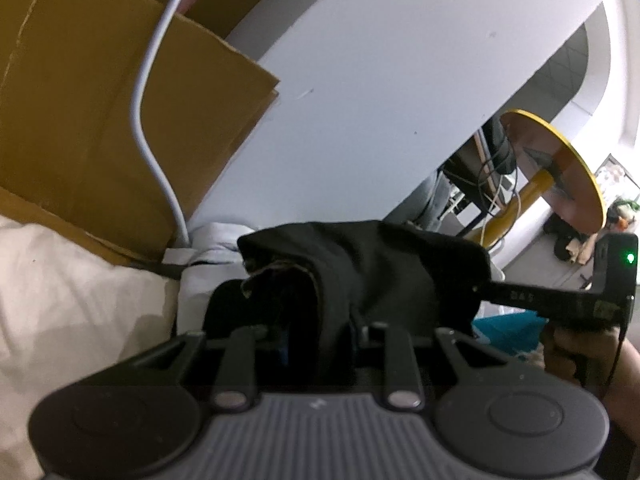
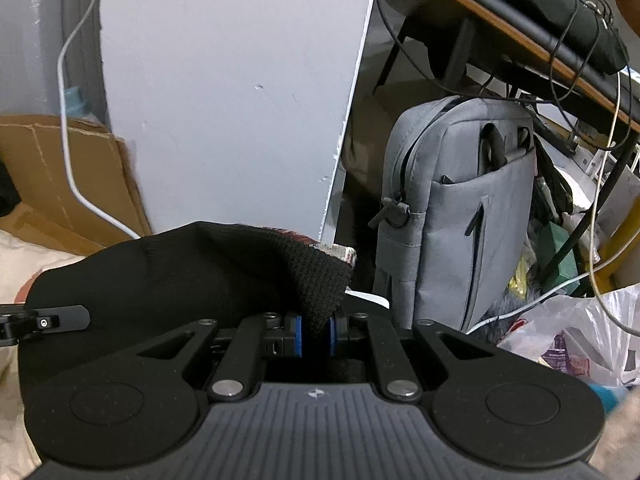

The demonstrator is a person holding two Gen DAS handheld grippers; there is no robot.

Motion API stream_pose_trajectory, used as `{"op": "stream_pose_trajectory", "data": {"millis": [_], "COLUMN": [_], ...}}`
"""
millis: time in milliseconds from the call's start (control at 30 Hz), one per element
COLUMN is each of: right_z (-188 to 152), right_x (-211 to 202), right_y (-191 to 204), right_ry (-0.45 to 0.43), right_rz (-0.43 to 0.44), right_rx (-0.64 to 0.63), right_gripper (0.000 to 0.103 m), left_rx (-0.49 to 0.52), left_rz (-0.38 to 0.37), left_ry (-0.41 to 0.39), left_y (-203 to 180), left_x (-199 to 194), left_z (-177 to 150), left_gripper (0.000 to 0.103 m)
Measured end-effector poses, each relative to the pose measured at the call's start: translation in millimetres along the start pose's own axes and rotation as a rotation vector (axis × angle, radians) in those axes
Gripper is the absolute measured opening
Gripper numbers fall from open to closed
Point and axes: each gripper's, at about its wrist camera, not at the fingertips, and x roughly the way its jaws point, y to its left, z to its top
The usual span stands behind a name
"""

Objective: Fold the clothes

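Blue pads of the right hand-held gripper [image 2: 316, 336] are clamped on a corner of the black knit garment [image 2: 180, 276], its weave coarse and its inner face patterned. Across from it, the left hand-held gripper [image 1: 308, 332] pinches another bunched part of the same cloth. Held between both above the cream bedding [image 1: 60, 300], near the cardboard box [image 1: 80, 120], it hangs rumpled; folding looks barely started, with no crease made yet.
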Motion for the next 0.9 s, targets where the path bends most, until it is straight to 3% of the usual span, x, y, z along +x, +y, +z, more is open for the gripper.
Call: {"op": "stream_pose_trajectory", "data": {"millis": [233, 400, 600, 767, 900], "right_z": [-5, -14, -12, -9, -10], "right_x": [27, 50, 33, 18, 5], "right_y": [-6, -5, -10, -19, -18], "right_ry": [-0.011, 0.05, 0.034, 0.007, -0.032], "right_rz": [-0.008, -0.053, -0.101, -0.136, -0.093], "right_rx": [0.033, 0.078, 0.083, 0.094, 0.081], "right_gripper": [0.013, 0.022, 0.036, 0.036, 0.036], "left_rx": [-0.043, -0.078, -0.046, -0.015, 0.03], "left_rz": [0.037, 0.072, 0.117, 0.164, 0.162], "left_ry": [0.001, 0.038, 0.038, 0.002, -0.024], "left_y": [11, 14, 11, 7, -4], "left_x": [20, 24, 2, -20, -36], "left_z": [-6, -5, 0, 11, 15], "left_gripper": [0.028, 0.044, 0.048, 0.048, 0.045]}}
